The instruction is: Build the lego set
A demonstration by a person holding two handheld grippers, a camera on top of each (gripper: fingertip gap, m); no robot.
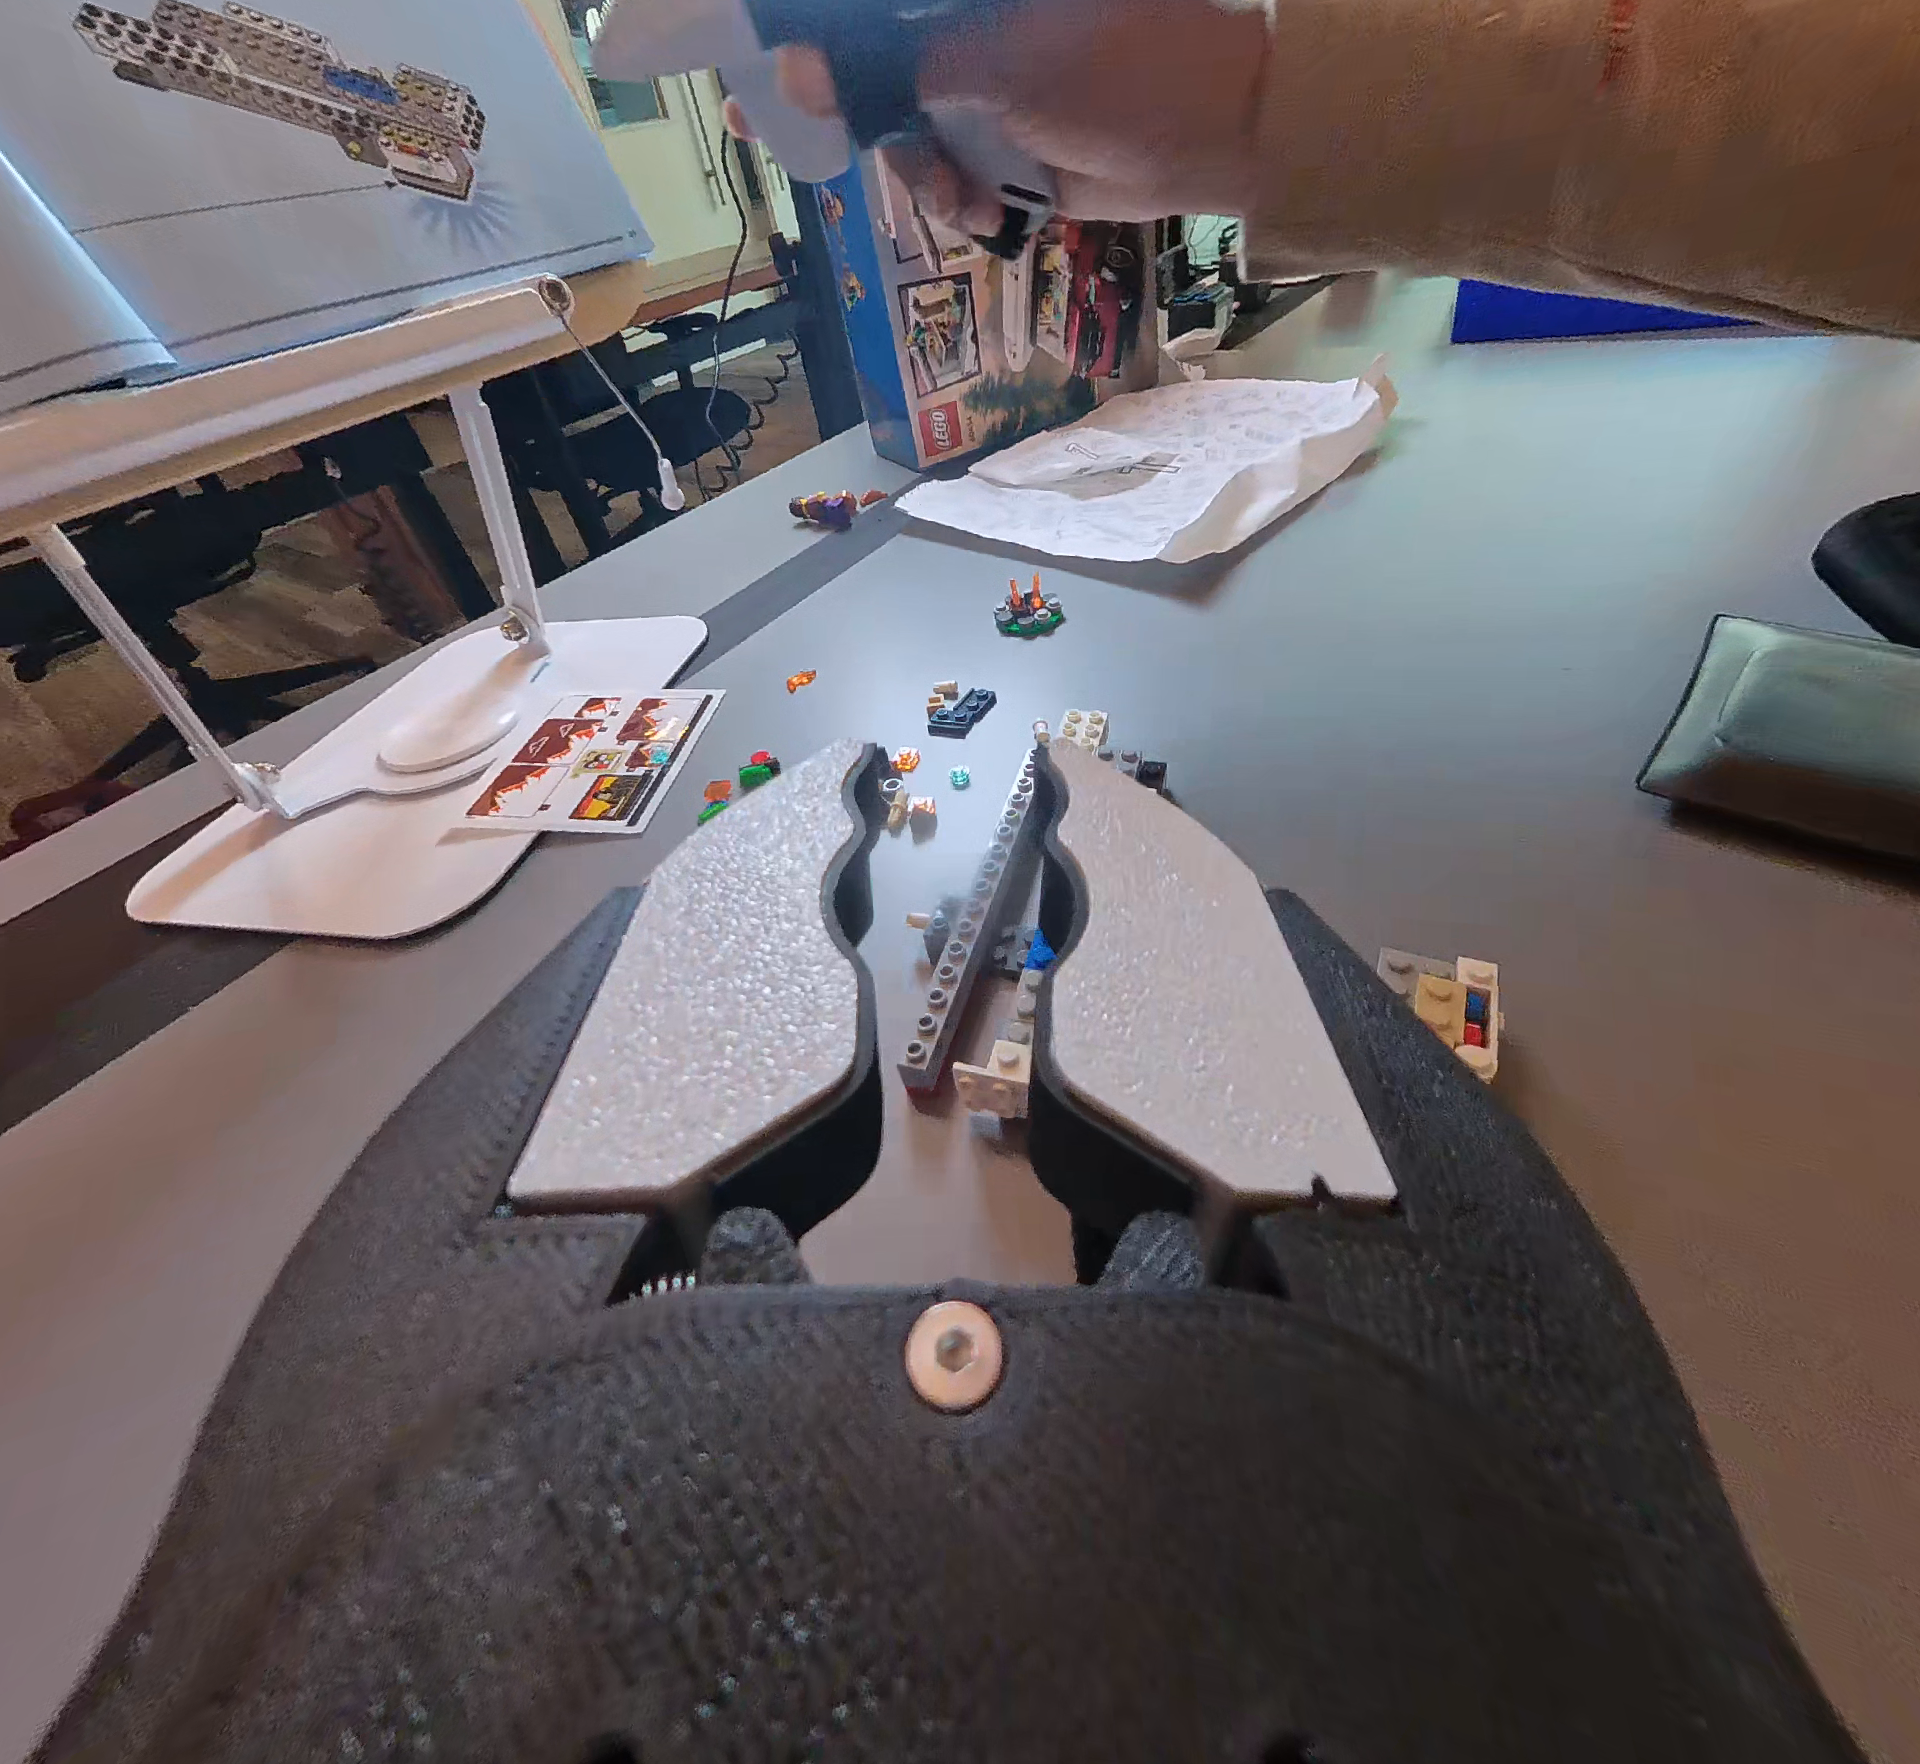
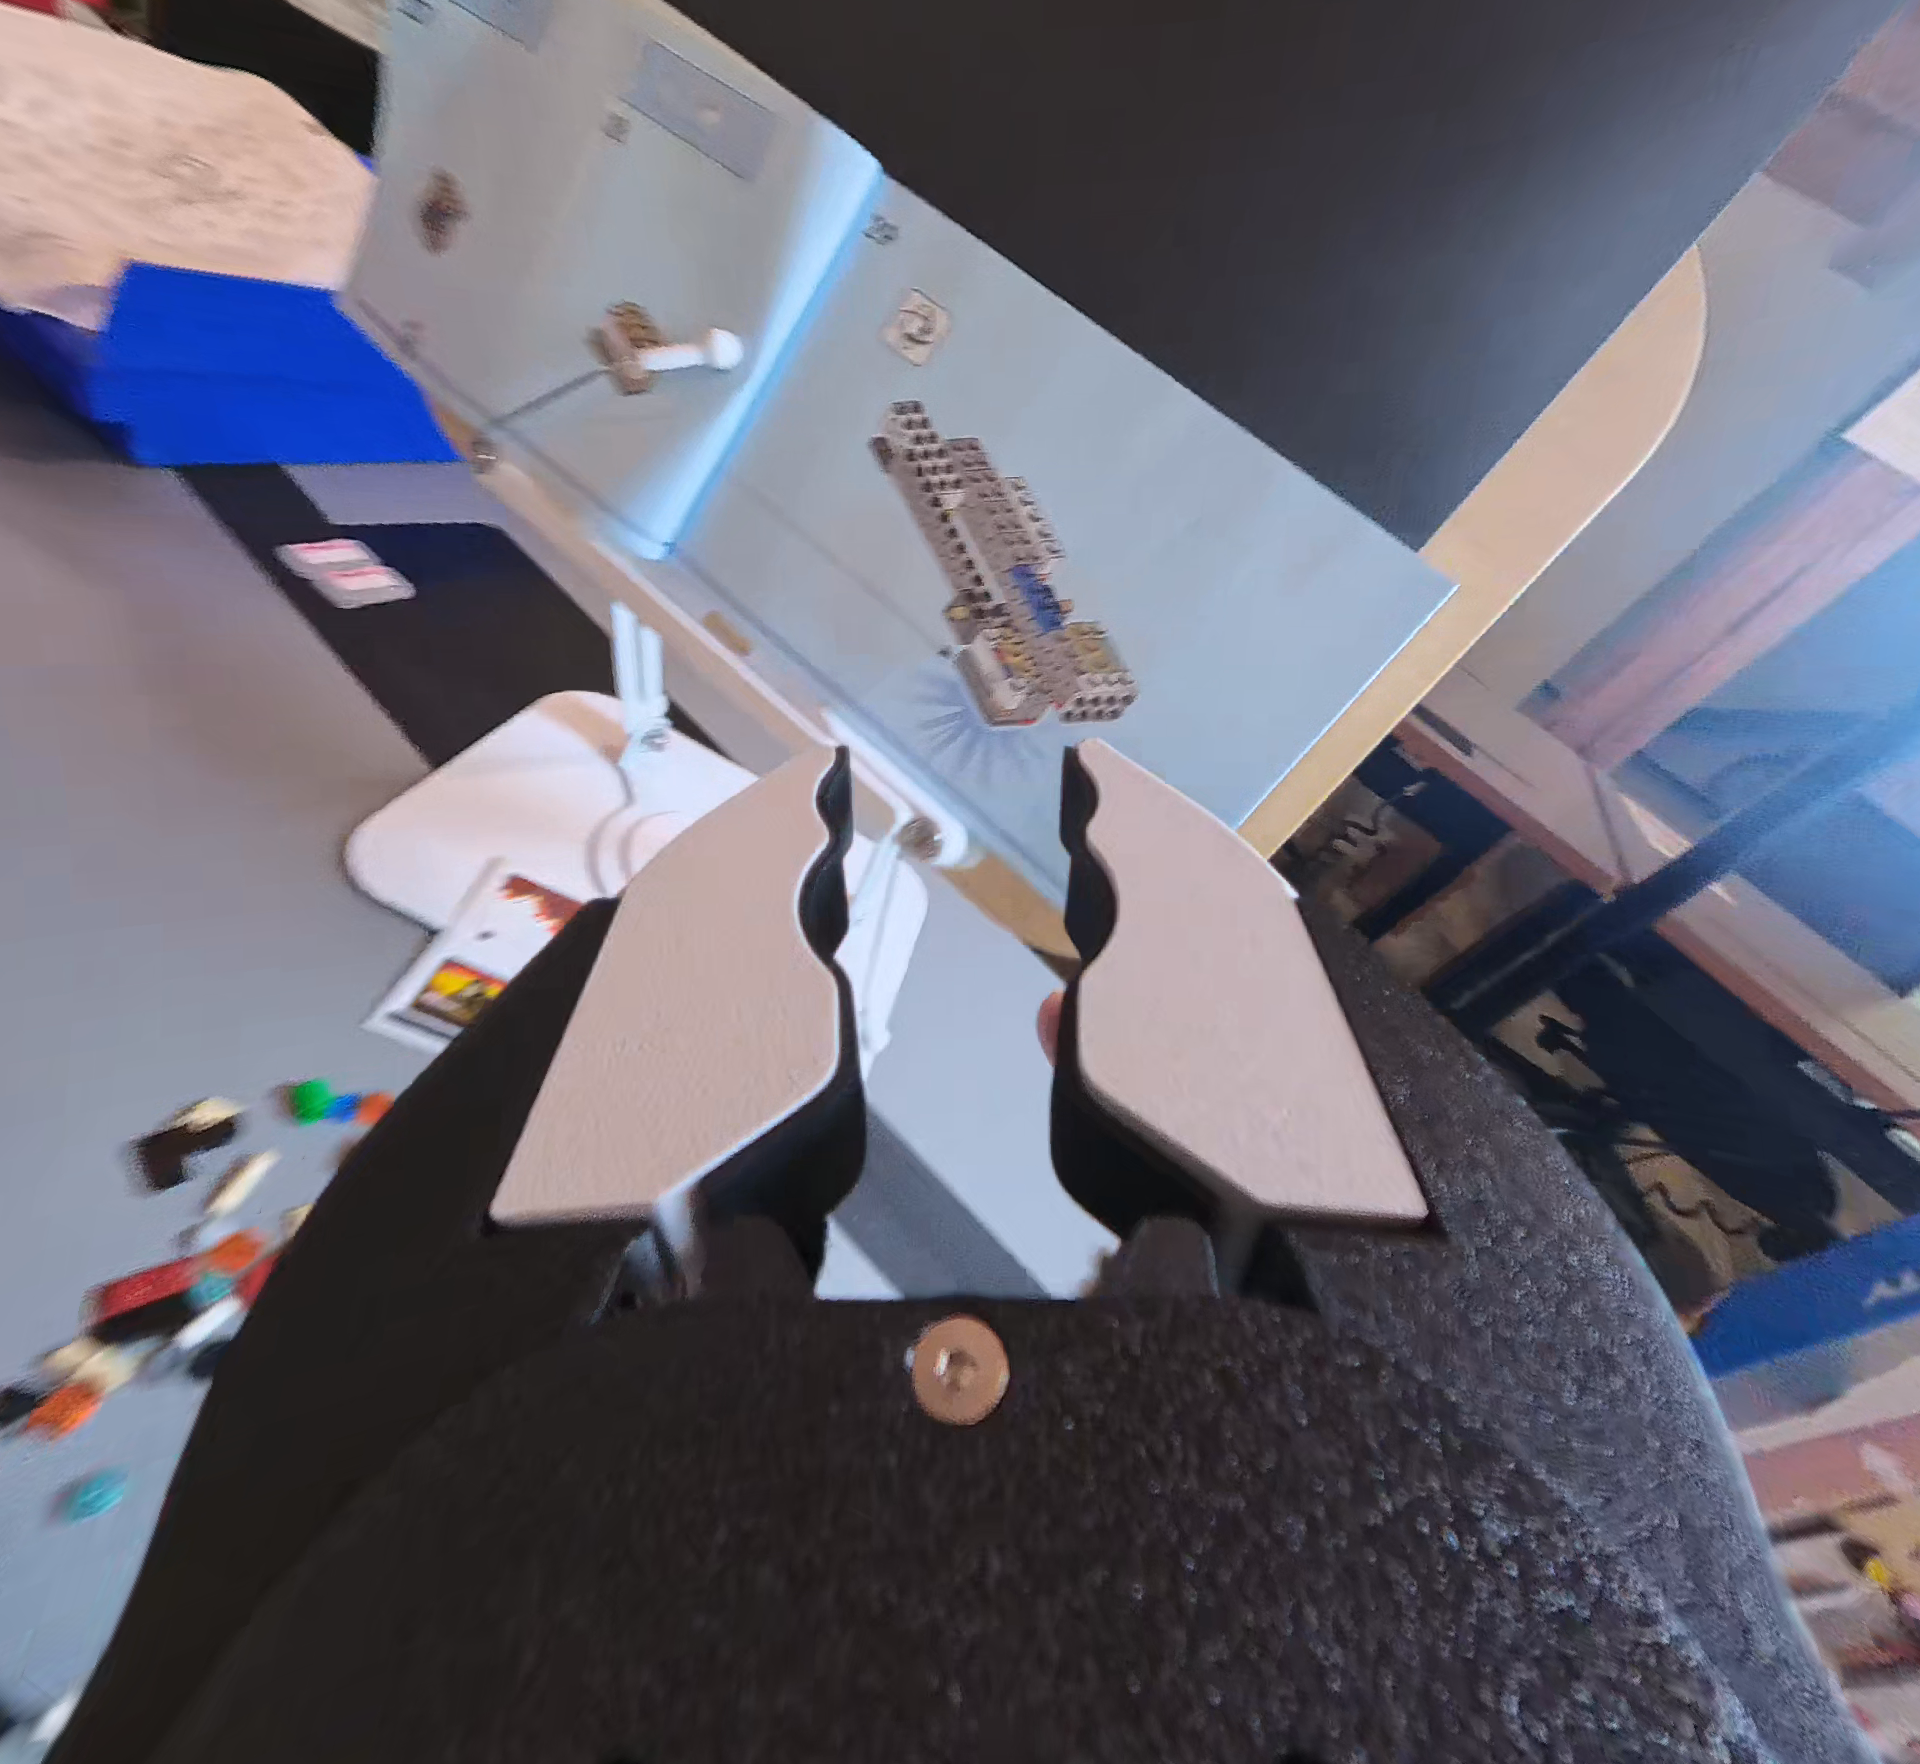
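A long grey studded beam build [image 1: 971,935] with tan and blue bricks on it lies on the grey table [image 1: 1455,1247]. My left gripper [image 1: 956,753] is open and empty above it, and the beam shows in the gap, close to the right finger [image 1: 1174,987]. My right gripper [image 2: 956,758] is open and empty, raised in the air and pointed at the open instruction booklet [image 2: 935,467]. In the left wrist view a hand [image 1: 1091,104] holds the right gripper high above the table. A small tan sub-build [image 1: 1449,1008] sits to the right.
The booklet [image 1: 260,104] rests on a white stand [image 1: 416,779] at left, with a sticker sheet [image 1: 597,764] on its base. Loose small pieces [image 1: 914,779] lie ahead. Farther back are a campfire build [image 1: 1029,613], a paper bag [image 1: 1153,467] and the set box [image 1: 997,332]. A dark tray [image 1: 1808,738] lies at right. There is about 25 centimetres between the tips of the two grippers. Both grippers' tips are roughly 25 centimetres from the campfire build [image 1: 1029,613].
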